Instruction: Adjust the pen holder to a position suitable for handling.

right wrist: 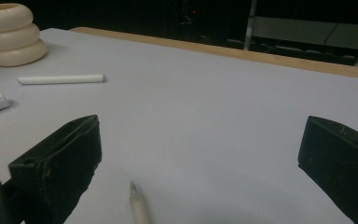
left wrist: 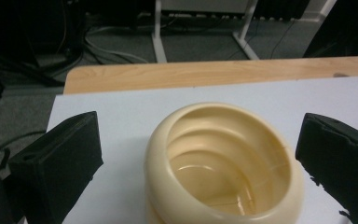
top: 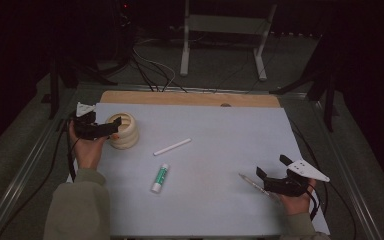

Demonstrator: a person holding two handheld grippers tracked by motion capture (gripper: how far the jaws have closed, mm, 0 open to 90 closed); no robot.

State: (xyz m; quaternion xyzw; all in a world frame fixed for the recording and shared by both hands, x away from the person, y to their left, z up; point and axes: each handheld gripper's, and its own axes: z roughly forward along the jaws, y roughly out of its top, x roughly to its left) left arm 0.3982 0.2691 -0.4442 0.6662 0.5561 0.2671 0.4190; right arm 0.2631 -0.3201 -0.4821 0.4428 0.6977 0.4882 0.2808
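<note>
Left gripper (top: 111, 127), jaws wide, straddles the ribbed cream holder (left wrist: 223, 163) to steady it. Right gripper (top: 271, 168), also wide, frames the pen (right wrist: 139, 207) on the counter (top: 220, 140) for pickup.

The left gripper (top: 111, 128) was held at the far left side, with its two black jaws spread wide apart. The right gripper (top: 272, 167) was low at the near right side, and its jaws were wide apart too. Both hands came in from below.
</note>
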